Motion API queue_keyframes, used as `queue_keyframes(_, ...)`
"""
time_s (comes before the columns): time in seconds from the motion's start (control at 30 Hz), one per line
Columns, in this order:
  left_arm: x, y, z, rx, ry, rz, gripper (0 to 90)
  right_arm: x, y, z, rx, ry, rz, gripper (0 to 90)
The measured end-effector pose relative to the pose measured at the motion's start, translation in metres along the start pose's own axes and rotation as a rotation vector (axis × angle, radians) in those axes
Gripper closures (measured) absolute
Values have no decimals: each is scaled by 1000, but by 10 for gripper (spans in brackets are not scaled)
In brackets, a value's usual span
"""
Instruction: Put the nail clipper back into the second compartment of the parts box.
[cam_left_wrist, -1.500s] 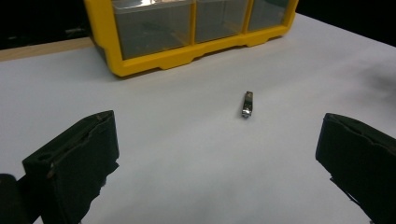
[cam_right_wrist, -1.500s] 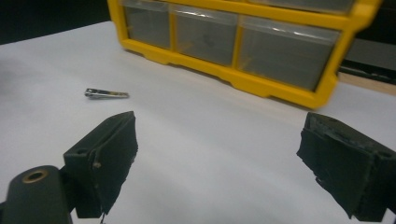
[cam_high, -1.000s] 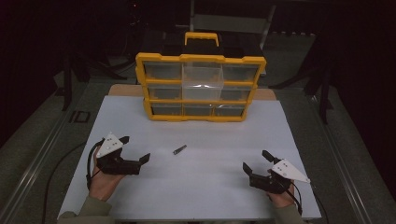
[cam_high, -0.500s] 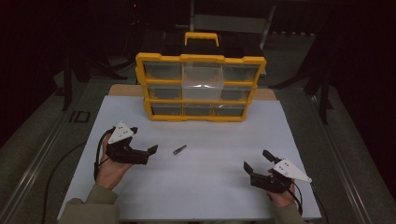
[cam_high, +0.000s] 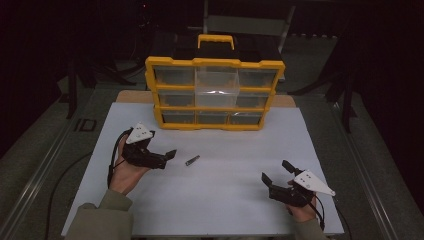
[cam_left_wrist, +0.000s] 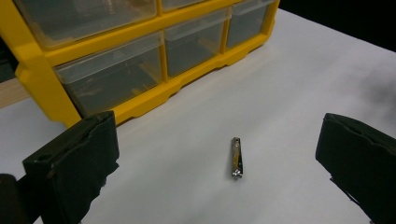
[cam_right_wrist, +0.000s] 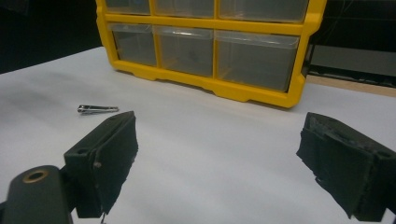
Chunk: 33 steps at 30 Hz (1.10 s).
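Nail clipper (cam_high: 192, 160) lies flat on the white desk (cam_high: 225, 210), in front of the yellow drawer cabinet (cam_high: 215, 92) and apart from it, a bit left of centre. Left gripper (cam_high: 165, 159) sits just beside it, jaws wide, nothing held; in the left gripper view the clipper (cam_left_wrist: 236, 157) lies between the jaws but further out, long axis running along the approach. Right gripper (cam_high: 275, 172) rests well apart near the desk's front right, jaws also wide and empty.

Risks, as I judge them: clipper is thin, smooth metal lying flat, so jaws closing too high will prob slide over it or skate it across the desk. Closing off-centre could spin it or flick it toward the cabinet base. Pressing down hard w/ the pads could scrape the desk instead of getting under the edge.

Around: the cabinet's clear drawers all look closed; nothing lies btwn left gripper and clipper. Path is open.
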<state>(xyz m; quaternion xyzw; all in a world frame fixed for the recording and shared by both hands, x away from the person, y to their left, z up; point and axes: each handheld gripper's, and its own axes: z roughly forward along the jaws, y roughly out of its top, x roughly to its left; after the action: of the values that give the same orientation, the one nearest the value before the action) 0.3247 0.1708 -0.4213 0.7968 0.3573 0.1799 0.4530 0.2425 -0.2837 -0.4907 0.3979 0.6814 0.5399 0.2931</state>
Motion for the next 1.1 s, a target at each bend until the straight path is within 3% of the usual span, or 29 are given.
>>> queue_keyframes(0.27, -1, 9, 9, 32, 10, 30, 0, 2, 0, 0, -6, 12, -9, 113)
queue_keyframes(0.6, -2, 16, 24, 62, 5, 38, 0, 3, 0, 0, -8, 8, -12, 111)
queue_keyframes(1.1, -4, 17, 51, 152, -19, 35, 3, 2, 0, -1, -9, 10, -13, 112)
